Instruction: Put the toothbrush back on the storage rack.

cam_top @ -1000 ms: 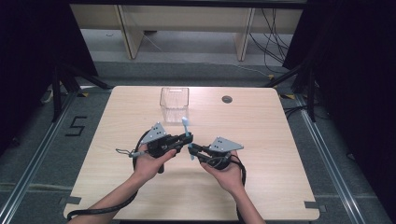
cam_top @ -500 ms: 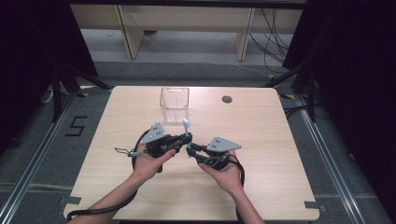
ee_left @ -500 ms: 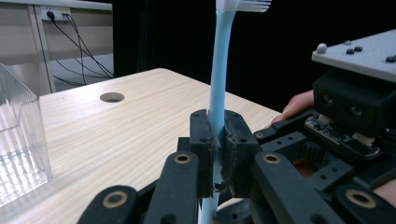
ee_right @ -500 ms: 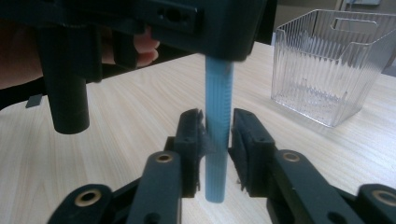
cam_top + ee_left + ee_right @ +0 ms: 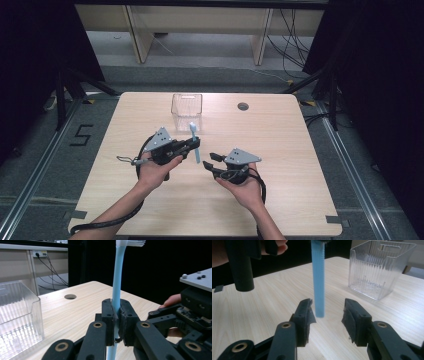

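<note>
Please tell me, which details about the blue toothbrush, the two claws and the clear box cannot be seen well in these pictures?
- Toothbrush: left gripper view, top edge cuts its bristle head; handle's lower end hidden behind the shut left claw.
- Right gripper view: top edge cuts the toothbrush above the open right claw.
- Clear box: high view, too small to tell what it contains.
- Table hole: nothing visible inside.

toothbrush (image 5: 195,145): 1, blue | clear plastic box (image 5: 187,111): 1 | grippers: 2, left gripper (image 5: 192,144), right gripper (image 5: 209,160) | table (image 5: 290,150): 1 | round hole in table (image 5: 243,106): 1
</note>
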`<move>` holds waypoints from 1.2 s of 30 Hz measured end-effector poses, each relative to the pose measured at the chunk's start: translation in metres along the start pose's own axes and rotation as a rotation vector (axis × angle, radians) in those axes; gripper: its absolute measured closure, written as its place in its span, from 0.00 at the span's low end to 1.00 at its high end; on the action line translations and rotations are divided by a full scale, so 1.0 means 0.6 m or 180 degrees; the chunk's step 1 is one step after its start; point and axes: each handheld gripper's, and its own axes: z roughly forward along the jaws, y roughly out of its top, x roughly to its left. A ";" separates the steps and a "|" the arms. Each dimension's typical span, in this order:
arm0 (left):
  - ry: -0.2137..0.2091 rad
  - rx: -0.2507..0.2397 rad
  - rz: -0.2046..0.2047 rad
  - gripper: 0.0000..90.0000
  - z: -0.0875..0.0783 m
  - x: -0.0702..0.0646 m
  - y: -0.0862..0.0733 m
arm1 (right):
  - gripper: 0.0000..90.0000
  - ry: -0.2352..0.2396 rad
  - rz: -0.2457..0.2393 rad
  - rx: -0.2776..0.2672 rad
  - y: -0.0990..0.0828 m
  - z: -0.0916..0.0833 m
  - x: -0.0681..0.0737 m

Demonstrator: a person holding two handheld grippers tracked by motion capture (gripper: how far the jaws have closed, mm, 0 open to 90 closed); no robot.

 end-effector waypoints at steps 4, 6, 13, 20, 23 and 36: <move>0.0070 -0.0011 0.0072 0.92 -0.005 0.008 0.002 | 0.62 -0.0078 0.0011 0.0034 -0.004 -0.013 -0.003; 0.0086 -0.0015 0.0073 0.92 -0.006 0.009 0.002 | 0.62 -0.0064 0.0051 0.0034 -0.006 -0.017 -0.004; 0.0191 -0.0032 0.0128 0.92 -0.012 0.022 0.003 | 0.62 -0.0160 0.0077 0.0020 -0.011 -0.032 -0.006; 0.0274 -0.0051 0.0152 0.92 -0.018 0.033 0.006 | 0.61 -0.0287 -0.0012 -0.0011 -0.018 -0.045 -0.011; 0.0306 -0.0068 0.0141 0.92 -0.020 0.039 0.008 | 0.59 -0.0317 0.0049 -0.0065 -0.023 -0.049 -0.011; 0.0479 -0.0130 0.0179 0.92 -0.030 0.068 0.016 | 0.58 -0.0492 0.0060 -0.0147 -0.036 -0.077 -0.017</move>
